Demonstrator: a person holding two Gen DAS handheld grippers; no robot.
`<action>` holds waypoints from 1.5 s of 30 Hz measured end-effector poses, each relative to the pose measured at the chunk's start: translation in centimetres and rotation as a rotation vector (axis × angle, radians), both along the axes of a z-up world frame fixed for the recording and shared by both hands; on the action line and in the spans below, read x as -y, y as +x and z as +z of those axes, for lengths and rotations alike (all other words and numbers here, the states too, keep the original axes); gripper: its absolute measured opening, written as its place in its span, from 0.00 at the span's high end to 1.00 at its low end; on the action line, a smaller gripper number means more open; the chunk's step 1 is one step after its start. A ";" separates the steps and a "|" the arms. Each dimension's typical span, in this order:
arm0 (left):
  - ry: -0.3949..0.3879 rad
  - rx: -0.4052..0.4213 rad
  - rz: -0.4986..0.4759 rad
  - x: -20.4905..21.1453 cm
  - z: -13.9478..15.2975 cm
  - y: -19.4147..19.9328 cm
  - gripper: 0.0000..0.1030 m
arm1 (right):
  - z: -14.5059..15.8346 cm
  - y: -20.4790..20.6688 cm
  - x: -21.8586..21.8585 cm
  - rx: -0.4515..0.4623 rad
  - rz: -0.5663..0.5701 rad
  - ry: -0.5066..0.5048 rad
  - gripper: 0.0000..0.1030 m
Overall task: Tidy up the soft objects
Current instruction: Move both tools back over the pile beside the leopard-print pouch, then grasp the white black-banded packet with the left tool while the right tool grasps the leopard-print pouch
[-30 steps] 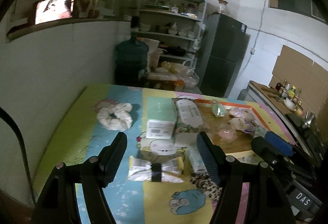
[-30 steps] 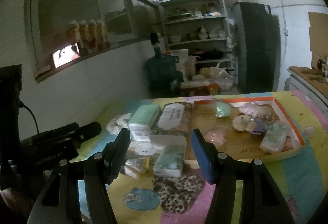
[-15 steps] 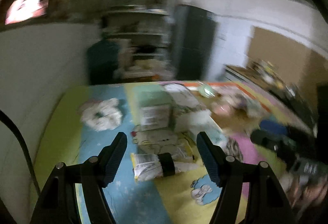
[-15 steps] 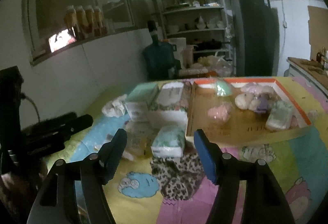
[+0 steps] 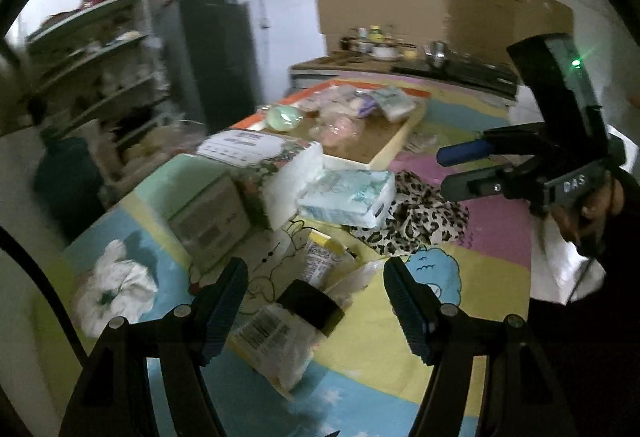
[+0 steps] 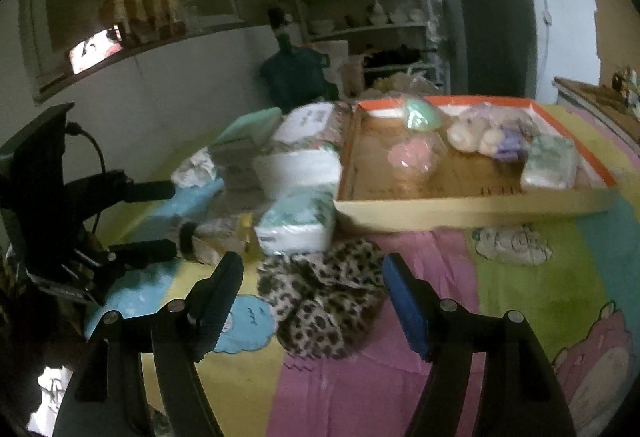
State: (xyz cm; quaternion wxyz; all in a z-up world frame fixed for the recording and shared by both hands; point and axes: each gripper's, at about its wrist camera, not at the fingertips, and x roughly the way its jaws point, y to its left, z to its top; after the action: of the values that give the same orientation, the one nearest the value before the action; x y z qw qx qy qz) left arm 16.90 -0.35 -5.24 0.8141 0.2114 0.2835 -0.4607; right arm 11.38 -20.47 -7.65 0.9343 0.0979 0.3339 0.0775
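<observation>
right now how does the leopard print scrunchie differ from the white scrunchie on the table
The leopard print scrunchie is dark and spotted; the white scrunchie is pale with a faint small print. The leopard one lies on the pink and yellow stripes, close in front of the orange-rimmed tray; the white one lies on the blue and green part, beyond the tissue packs from the tray. Both are bunched fabric rings lying loose on the cloth, outside the tray.

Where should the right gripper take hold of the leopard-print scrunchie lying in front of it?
Probably across the bunched ring of the leopard-print scrunchie, from above and the near side. It lies flat and crumpled on the cartoon tablecloth, its far edge close to the tissue pack. The right gripper already straddles it, jaws open.
</observation>
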 end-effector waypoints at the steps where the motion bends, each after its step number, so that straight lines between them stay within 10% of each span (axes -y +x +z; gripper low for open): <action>1: 0.002 -0.022 -0.032 0.1 -0.3 0.5 0.32 | -0.1 0.0 0.0 -0.005 -0.004 0.001 0.28; 13: 0.170 -0.026 -0.136 1.8 -3.8 1.4 0.32 | -2.3 1.6 0.2 -0.085 0.010 0.029 0.28; 25: 0.147 -0.092 0.087 2.0 -3.7 1.9 0.48 | -2.9 2.5 -2.1 -0.118 0.025 -0.110 0.25; 33: 0.074 -0.196 0.408 1.0 -3.3 0.7 0.51 | -3.0 1.7 -2.6 -0.123 0.006 -0.151 0.80; 45: -0.031 -0.212 0.657 1.1 -3.2 -3.0 0.53 | -1.4 -1.1 -2.1 -0.074 0.006 -0.116 0.88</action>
State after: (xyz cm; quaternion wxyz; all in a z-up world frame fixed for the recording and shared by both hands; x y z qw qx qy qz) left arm 13.95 -1.45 -8.41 0.8881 0.0477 0.4123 -0.1975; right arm 10.31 -18.41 -9.00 0.9252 0.0454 0.3725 0.0572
